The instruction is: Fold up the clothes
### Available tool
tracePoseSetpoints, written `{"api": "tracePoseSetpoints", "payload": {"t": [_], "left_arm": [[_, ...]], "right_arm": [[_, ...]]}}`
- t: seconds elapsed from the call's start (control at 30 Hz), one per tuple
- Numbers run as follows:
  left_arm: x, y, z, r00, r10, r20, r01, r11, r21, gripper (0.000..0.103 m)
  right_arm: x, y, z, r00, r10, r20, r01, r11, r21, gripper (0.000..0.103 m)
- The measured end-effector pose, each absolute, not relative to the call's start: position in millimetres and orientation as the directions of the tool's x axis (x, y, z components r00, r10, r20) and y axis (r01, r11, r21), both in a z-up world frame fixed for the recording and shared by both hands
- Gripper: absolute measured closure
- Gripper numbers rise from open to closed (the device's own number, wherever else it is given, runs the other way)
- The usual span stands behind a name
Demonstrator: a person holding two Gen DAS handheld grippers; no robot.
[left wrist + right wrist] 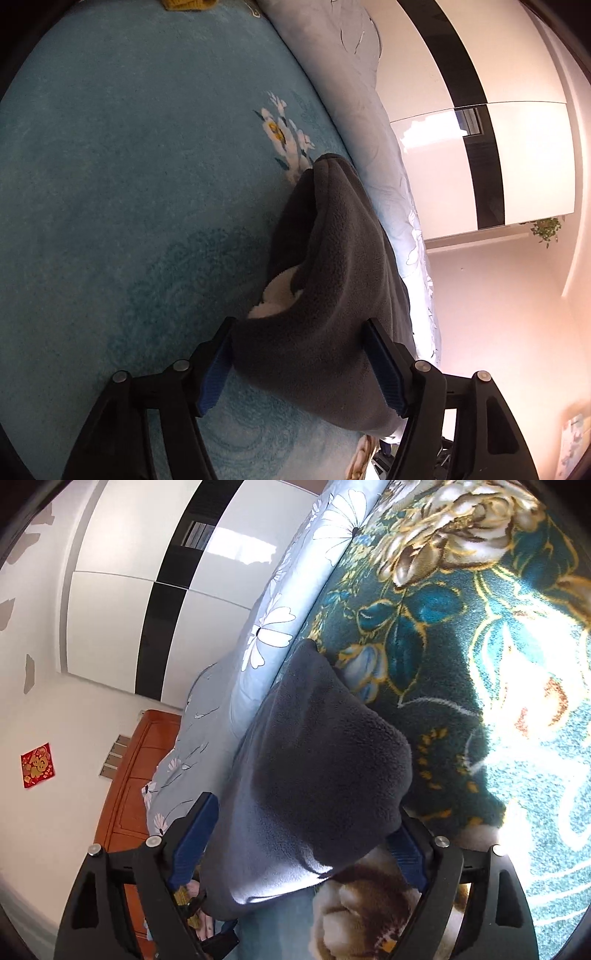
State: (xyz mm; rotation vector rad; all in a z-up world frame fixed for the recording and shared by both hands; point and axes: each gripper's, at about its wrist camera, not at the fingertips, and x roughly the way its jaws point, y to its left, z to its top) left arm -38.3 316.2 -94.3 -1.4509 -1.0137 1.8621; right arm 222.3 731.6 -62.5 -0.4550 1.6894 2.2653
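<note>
The left gripper [299,354] stands with its jaws spread wide; a grey fleece [325,295] fills the gap between the blue pads [214,373], brushing both, though whether they press on it I cannot tell. A patch of white lining [275,295] shows at the fleece's left edge. The right gripper [299,842] is likewise wide open, with the same fleece [317,768] bunched between its jaws, touching the right pad and clear of the left one.

The fleece lies in a long ridge on the bed, near the edge of the blanket, running away from both grippers. To its left in the left view the teal blanket [129,184] is broad and bare, with a small white flower print [284,136] beyond. In the right view the blanket [461,701] carries large gold and cream roses.

Beyond the fleece lies a pale blue quilt [266,638] with white daisies. Farther off are a glossy white wardrobe [110,620] with a black stripe, and a wooden headboard [129,775].
</note>
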Motion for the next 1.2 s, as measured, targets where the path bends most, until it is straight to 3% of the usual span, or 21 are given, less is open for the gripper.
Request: {"api": "tracePoseSetpoints", "payload": {"t": [0.27, 0.33, 0.37, 0.4, 0.5, 0.6, 1.0, 1.2], "left_arm": [[-44, 321, -94, -0.29, 0.794, -0.534, 0.025, -0.552, -0.833, 0.033], [-43, 321, -93, -0.297, 0.783, -0.547, 0.036, -0.563, -0.826, 0.044], [-42, 320, -93, -0.297, 0.776, -0.557, 0.043, -0.571, -0.819, 0.053], [-41, 320, -91, -0.296, 0.769, -0.567, 0.044, -0.582, -0.812, 0.06], [-36, 320, -79, -0.291, 0.741, -0.605, 0.014, -0.629, -0.777, 0.07], [-26, 312, -66, -0.275, 0.737, -0.617, 0.005, -0.641, -0.768, 0.072], [85, 202, -47, -0.238, 0.763, -0.601, -0.133, -0.638, -0.758, 0.072], [96, 188, -61, -0.24, 0.748, -0.619, -0.217, -0.663, -0.716, 0.07]], "right_arm": [[217, 731, -62, -0.925, 0.096, -0.368, -0.38, -0.271, 0.884, 0.017], [220, 732, -63, -0.926, 0.105, -0.362, -0.377, -0.241, 0.894, 0.031], [222, 732, -64, -0.928, 0.107, -0.358, -0.373, -0.226, 0.9, 0.045], [224, 733, -65, -0.932, 0.099, -0.349, -0.363, -0.209, 0.908, 0.049], [227, 734, -59, -0.933, 0.08, -0.352, -0.361, -0.222, 0.906, 0.06], [234, 727, -45, -0.935, 0.059, -0.35, -0.353, -0.266, 0.897, 0.068], [339, 645, -35, -0.933, -0.045, -0.356, -0.318, -0.357, 0.878, 0.07], [378, 609, -57, -0.923, -0.047, -0.382, -0.341, -0.362, 0.868, 0.07]]}}
